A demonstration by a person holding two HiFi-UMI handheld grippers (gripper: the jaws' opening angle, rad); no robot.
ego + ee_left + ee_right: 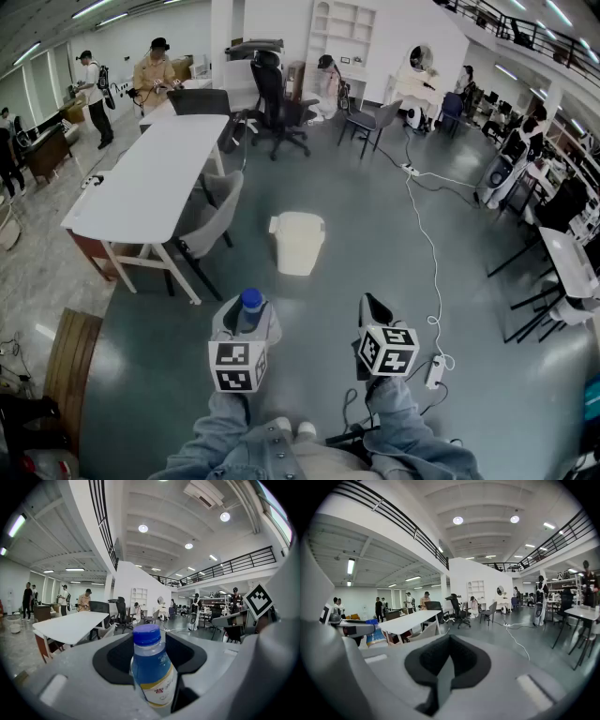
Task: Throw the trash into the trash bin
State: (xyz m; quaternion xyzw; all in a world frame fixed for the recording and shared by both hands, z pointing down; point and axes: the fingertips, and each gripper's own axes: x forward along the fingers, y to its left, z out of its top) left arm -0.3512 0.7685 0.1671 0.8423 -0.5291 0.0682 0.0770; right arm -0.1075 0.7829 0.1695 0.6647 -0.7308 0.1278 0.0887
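Observation:
A clear plastic bottle (248, 314) with a blue cap and a yellow-and-white label stands upright between the jaws of my left gripper (246, 317), which is shut on it. In the left gripper view the bottle (152, 672) fills the gap of the left gripper (150, 656), both pads against its sides. My right gripper (375, 311) hangs beside it, shut and empty; the right gripper (444, 667) shows only a thin slit between its pads. The white trash bin (298, 244) stands on the grey floor ahead, a few steps beyond both grippers.
A long white table (150, 178) with grey chairs (214, 217) stands left of the bin. A white cable (427, 244) runs down the floor on the right to a power strip (436, 372). A black office chair (277, 108) and several people are farther back.

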